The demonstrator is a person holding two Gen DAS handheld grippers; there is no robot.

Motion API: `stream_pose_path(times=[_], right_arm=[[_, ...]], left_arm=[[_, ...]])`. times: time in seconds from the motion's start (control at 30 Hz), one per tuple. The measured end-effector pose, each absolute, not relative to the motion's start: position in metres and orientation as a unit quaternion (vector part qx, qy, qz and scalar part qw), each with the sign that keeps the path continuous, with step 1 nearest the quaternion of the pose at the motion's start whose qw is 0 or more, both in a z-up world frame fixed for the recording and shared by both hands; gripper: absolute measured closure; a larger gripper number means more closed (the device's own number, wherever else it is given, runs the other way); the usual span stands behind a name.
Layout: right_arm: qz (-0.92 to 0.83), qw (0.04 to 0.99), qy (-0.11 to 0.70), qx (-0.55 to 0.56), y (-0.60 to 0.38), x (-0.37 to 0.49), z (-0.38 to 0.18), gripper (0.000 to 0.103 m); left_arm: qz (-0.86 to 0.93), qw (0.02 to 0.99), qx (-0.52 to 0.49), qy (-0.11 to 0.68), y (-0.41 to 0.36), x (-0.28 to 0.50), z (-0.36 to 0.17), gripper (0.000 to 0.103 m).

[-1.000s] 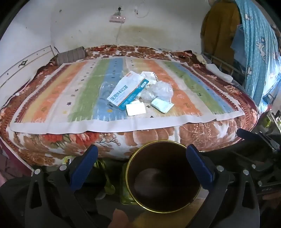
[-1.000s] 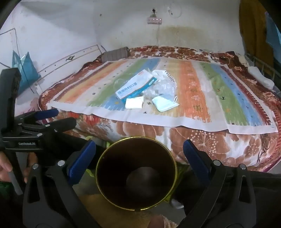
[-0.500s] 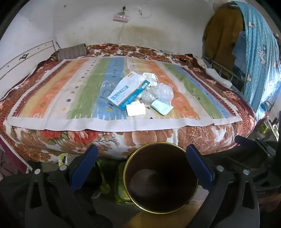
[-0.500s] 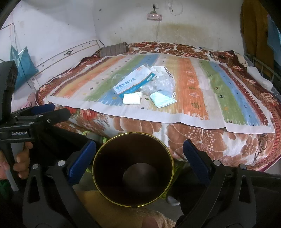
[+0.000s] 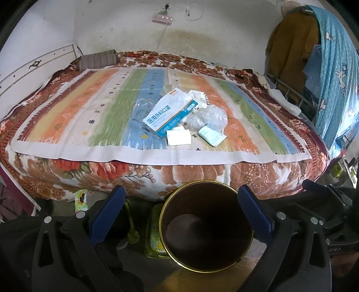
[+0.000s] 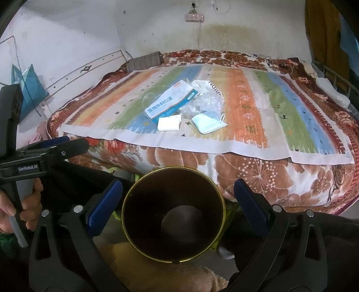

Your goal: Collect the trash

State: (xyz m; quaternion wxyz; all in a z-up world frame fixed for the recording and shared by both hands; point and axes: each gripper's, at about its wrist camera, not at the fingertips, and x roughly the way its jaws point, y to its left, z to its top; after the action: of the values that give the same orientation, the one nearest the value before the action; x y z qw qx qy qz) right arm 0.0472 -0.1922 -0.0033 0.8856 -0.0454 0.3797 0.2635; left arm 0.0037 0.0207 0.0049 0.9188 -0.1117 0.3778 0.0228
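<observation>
While both grippers hang low over the floor in front of the bed, each stands wide apart and holds nothing: the left gripper [image 5: 179, 207] and the right gripper [image 6: 177, 202] both frame the same bin [image 5: 207, 196] between their blue pads. The bin, dark inside with a gold rim [image 6: 172, 168], stands upright on the floor just before the bed's near edge, and nothing shows in it but its round bottom. In the right wrist view the left gripper also shows at the left edge, gripped by a hand [image 6: 21, 202].

Beyond the bin rises the side of a floral blanket [image 5: 184, 173], and on top of it lies a striped mat [image 5: 107, 112]. The trash sits together near the middle of the mat, well apart from both grippers. Nearest is a folded white tissue [image 6: 168, 122], with a pale blue mask [image 6: 207, 124] just beside it to the right. Behind them a white-and-blue box [image 6: 171, 102] lies tilted, touching a crumpled clear bag [image 6: 205, 102], and a white wrapper [image 6: 207, 86] lies at the back of the heap.

Farther off, a striped pillow [image 6: 144, 61] lies at the bed's far left corner, and a power strip [image 6: 194, 17] hangs on the wall.
</observation>
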Motion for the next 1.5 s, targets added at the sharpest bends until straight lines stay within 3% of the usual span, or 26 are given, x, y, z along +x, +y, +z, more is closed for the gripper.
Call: stream_pose_path(times=[0.93,1.5], right_arm=[[0.288,0.877,0.383,-0.034,-0.19,0.057,0.003,0.009],[0.296,0.871,0.388,-0.051,-0.18,0.104,0.024,0.009]], left_arm=[[0.003,0.912,-0.16,0.377,0.036,0.016,0.008,0.006],[0.016,0.893,-0.125,0.431,0.062,0.096,0.017,0.006]])
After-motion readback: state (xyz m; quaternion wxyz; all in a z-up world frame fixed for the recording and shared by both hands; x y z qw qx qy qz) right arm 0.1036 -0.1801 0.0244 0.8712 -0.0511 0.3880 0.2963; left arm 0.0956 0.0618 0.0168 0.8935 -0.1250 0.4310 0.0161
